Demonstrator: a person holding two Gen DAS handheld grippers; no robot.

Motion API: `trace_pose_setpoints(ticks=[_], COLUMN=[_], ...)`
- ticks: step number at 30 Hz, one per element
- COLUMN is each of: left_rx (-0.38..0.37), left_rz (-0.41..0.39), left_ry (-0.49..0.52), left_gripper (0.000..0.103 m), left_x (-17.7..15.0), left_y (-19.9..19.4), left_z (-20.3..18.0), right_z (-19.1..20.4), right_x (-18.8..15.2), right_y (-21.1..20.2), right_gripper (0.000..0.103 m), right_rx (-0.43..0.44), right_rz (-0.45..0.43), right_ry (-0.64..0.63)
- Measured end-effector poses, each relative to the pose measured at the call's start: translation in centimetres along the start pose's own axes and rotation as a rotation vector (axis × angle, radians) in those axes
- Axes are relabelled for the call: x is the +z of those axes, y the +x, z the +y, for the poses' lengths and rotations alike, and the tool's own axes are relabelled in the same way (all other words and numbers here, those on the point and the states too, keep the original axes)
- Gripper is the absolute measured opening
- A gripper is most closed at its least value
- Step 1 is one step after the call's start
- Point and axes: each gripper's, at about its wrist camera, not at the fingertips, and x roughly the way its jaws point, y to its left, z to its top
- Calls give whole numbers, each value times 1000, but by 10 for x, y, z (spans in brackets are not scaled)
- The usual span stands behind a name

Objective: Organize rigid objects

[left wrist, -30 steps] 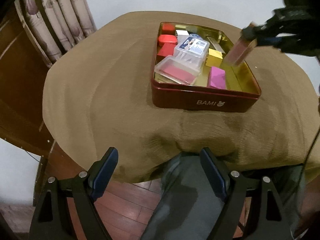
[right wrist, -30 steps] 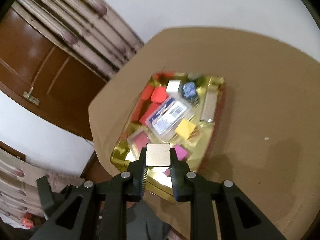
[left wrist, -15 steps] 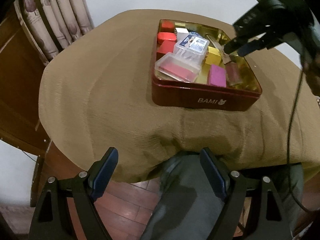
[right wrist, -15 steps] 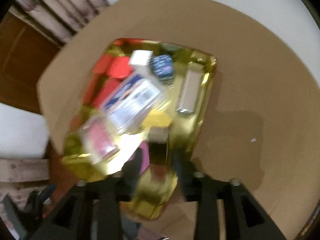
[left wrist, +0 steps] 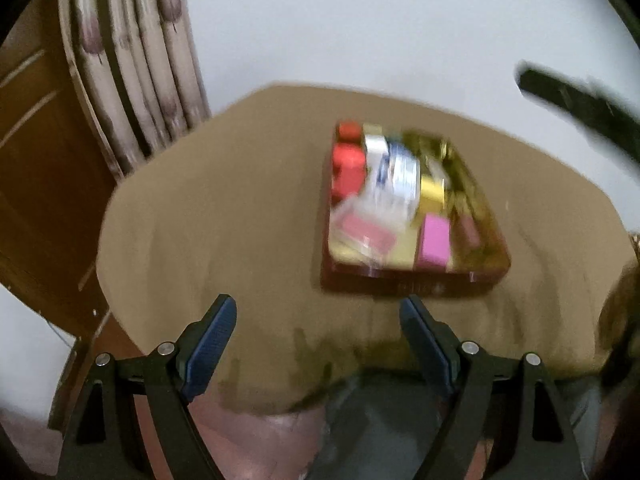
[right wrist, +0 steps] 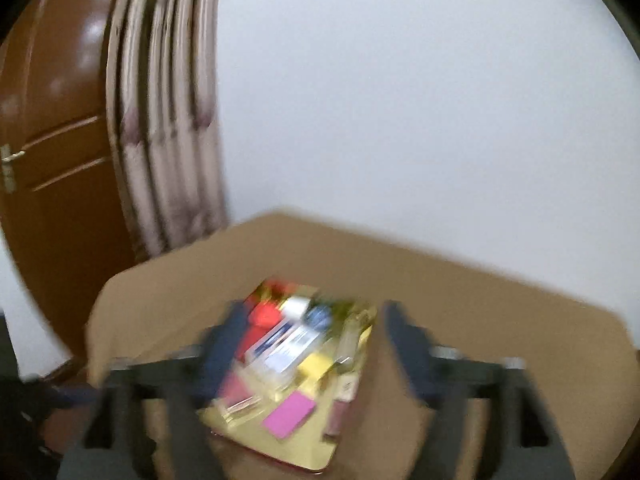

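Over the counter (left wrist: 224, 216), pulling the right tool (right wrist: 308, 344) up and away, now spread wide and empty, its block released into the tin (left wrist: 486, 216); left tool (left wrist: 316, 332) also gaping, holding nothing. Probably reaching for another item next.

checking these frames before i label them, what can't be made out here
- Left wrist view: motion blur smears the tin; any lettering on its front wall is unreadable, and the clear boxes merge together.
- Left wrist view: a dark streak at the right edge is too blurred to identify.
- Right wrist view: the right gripper fingers are smeared, though open and empty.
- Right wrist view: the frame bottom cuts off the tin's near wall.
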Motion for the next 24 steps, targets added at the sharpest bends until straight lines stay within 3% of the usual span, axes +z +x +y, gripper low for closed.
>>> trace_pose_setpoints(ticks=[4,7,11,16,24], left_rx=[20,15,12,29,28], left_rz=[-124,-176,-176,-175,-171], left_ry=[-36,-60,-83,-69,-49], left_gripper=[83,83,83,83,83], left_x=[14,22,27,25,21], left_y=[-10,-10,-3,2,4], left_z=[3,4,1,-4,-6], right_z=[9,8,1,-1,2], right_x=[-14,-19,-37,-58,-69], right_y=[-35,-43,-44,-34,-30], right_gripper=[87,88,88,88,88], right_rx=[-76,-132,-201,-226,-207], right_rz=[-119,-142,-138,-117,-89], right_ry=[33,89,153,159,150])
